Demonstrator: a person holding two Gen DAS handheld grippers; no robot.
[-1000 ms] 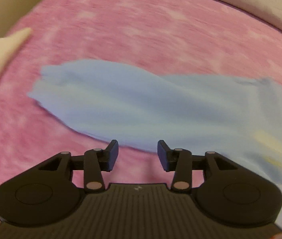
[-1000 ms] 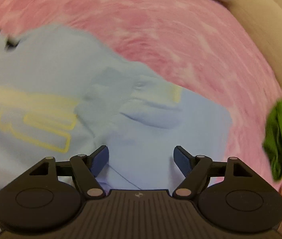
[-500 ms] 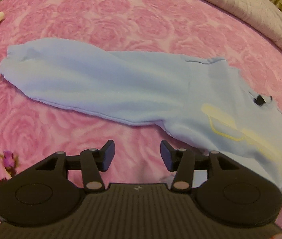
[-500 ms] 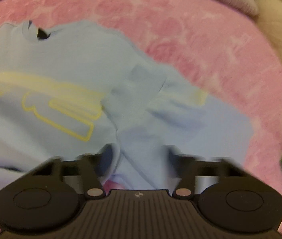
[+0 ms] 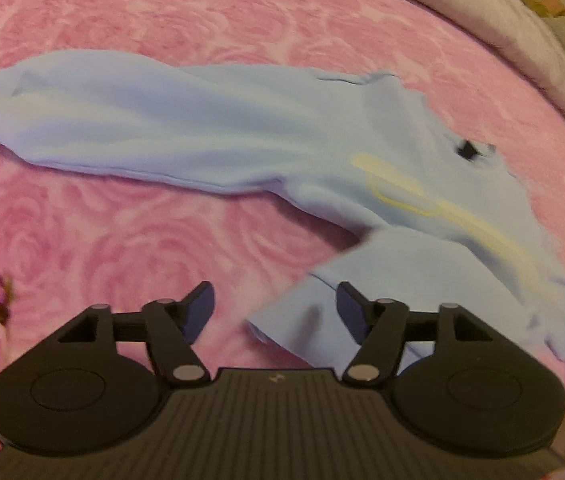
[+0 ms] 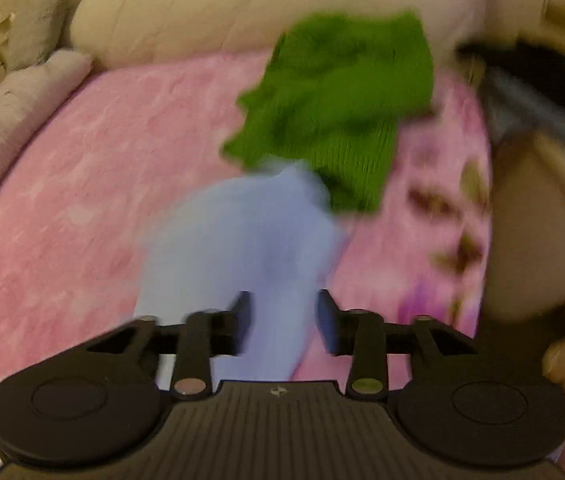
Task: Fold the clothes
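The left gripper (image 5: 274,308) hovers spread over the hem corner of the light-blue sweatshirt (image 5: 242,136), which lies on the pink rose blanket (image 5: 122,240). The right gripper (image 6: 282,320), also spread, has swung from the sweatshirt's body to its sleeve (image 6: 242,240) beside the green garment (image 6: 338,100), probably to fold it in.

The right gripper (image 6: 282,318) has its two black fingers apart, with a strip of soft light blue cloth (image 6: 242,240) lying between them. The picture is blurry. The blue cloth runs up the pink rose-print blanket (image 6: 62,208) to a fuzzy green knitted garment (image 6: 338,100) near the blanket's far edge.
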